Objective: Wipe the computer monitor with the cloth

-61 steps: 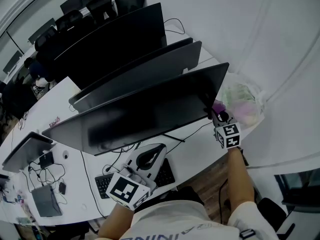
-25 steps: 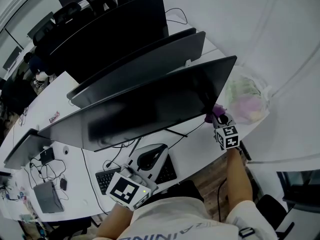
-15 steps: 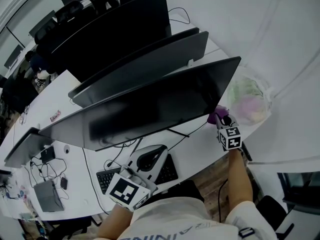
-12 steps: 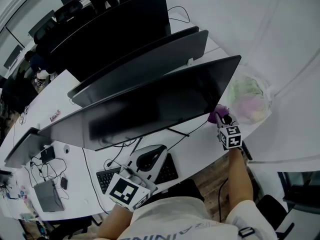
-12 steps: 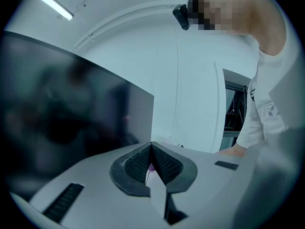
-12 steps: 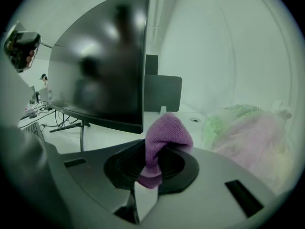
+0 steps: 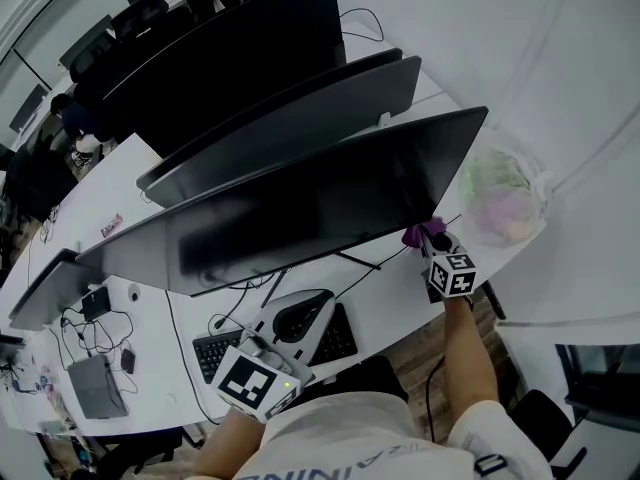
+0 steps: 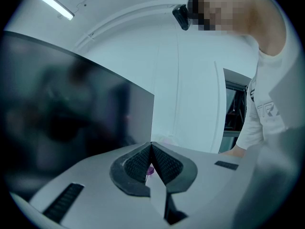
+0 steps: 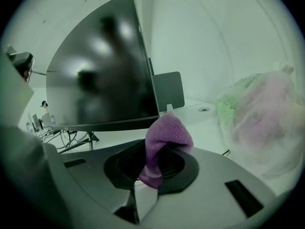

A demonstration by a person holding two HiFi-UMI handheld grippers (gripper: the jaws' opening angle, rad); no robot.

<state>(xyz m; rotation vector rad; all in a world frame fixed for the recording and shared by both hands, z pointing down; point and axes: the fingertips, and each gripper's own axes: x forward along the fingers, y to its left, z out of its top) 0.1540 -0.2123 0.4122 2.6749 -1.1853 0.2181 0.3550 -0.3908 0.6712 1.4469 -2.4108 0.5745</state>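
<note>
Right tongs (image 7: 434, 240) clenched on purple cloth (image 9: 164, 133), wad poking forward at monitor (image 7: 300, 213)'s 4 o'clock corner, likely ready to wipe. Left tongs (image 8: 151, 162) pressed together, empty, parked at 7 o'clock over surface (image 7: 395, 303).

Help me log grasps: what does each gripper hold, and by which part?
The right gripper pinches the purple cloth by its lower end, the bunched top free. The left gripper is shut, holding nothing.
</note>
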